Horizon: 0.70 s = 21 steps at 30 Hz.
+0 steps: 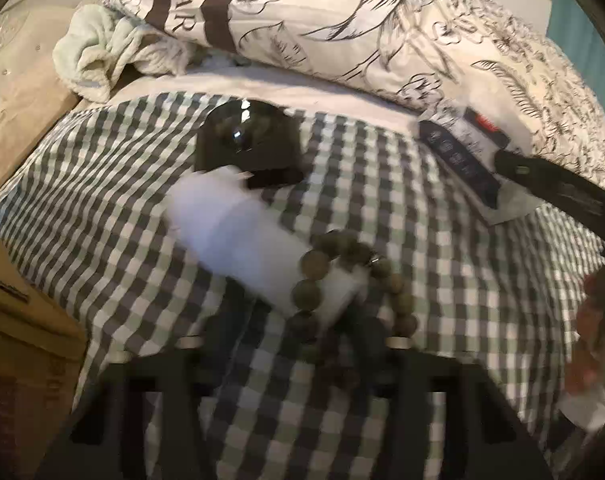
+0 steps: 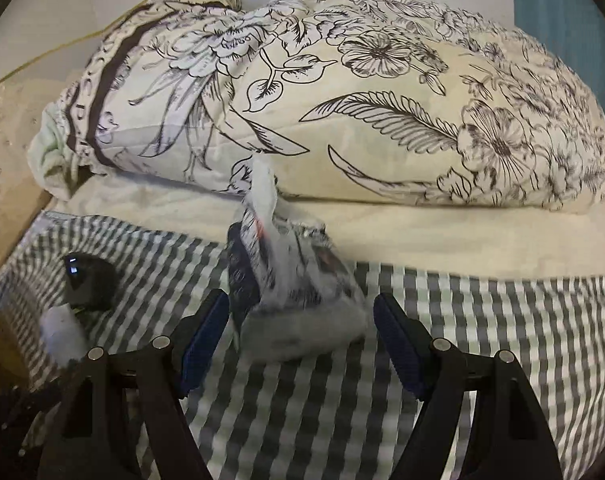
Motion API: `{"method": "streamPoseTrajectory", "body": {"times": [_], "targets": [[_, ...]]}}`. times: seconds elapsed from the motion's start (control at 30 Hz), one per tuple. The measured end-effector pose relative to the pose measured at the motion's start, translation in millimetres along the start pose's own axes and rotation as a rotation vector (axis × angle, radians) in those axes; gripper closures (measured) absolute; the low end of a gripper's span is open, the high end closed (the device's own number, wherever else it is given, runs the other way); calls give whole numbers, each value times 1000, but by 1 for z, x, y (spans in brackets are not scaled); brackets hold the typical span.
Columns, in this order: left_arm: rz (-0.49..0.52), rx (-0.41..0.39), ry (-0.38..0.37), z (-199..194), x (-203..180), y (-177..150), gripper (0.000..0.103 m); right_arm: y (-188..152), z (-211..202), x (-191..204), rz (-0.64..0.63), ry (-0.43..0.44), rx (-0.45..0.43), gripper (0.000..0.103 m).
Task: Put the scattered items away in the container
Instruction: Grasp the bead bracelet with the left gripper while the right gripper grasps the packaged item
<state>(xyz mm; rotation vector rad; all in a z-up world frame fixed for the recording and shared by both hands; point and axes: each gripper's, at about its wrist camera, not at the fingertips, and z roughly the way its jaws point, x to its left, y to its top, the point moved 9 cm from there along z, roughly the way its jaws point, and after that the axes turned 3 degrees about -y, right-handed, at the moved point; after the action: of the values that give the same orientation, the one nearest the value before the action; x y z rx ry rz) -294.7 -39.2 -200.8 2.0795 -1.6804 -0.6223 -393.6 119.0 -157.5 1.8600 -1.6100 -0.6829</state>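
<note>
Left wrist view: my left gripper (image 1: 302, 344) points steeply down at the gingham-covered bed (image 1: 482, 300). A white bottle (image 1: 242, 240) lies just ahead of it, long axis running from the fingertips up and left toward a dark glossy box (image 1: 246, 152), which it touches. A bead bracelet (image 1: 350, 280) is looped round the bottle's near end, right at the fingertips. Blur hides the pads; I cannot tell whether they press on the bracelet or the bottle.

Right wrist view: my right gripper (image 2: 302, 344) has its jaws wide apart, one blue pad (image 2: 206, 336) on each side of a crumpled printed packet (image 2: 298, 288), neither pad touching it. The packet's long axis runs away from me toward the floral quilt (image 2: 382, 100) along the bed's far edge, so the jaws straddle it across its width. I judge closing them the next step. The same packet (image 1: 462, 148) sits near the bed's far right corner in the left view. Whether the dark box is the container I cannot say.
</note>
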Motion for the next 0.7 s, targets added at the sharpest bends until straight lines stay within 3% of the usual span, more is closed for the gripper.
{"method": "streamPoseTrajectory", "body": {"times": [0.07, 0.1, 0.13, 0.3, 0.47, 0.7], "targets": [[8, -2, 8, -1, -2, -1, 78, 0, 12, 3, -6, 0, 28, 32], [13, 1, 8, -1, -3, -1, 85, -3, 18, 3, -9, -6, 50, 47], [12, 5, 5, -2, -4, -1, 89, -7, 24, 3, -14, -18, 83, 51], [-29, 28, -30, -9, 0, -2, 92, -22, 13, -1, 25, 9, 125, 72], [-31, 19, -46, -27, -2, -4, 92, -46, -24, -4, 46, 42, 136, 76], [-9, -14, -71, -71, -8, -14, 92, -104, -101, -17, 99, 73, 133, 76]]}}
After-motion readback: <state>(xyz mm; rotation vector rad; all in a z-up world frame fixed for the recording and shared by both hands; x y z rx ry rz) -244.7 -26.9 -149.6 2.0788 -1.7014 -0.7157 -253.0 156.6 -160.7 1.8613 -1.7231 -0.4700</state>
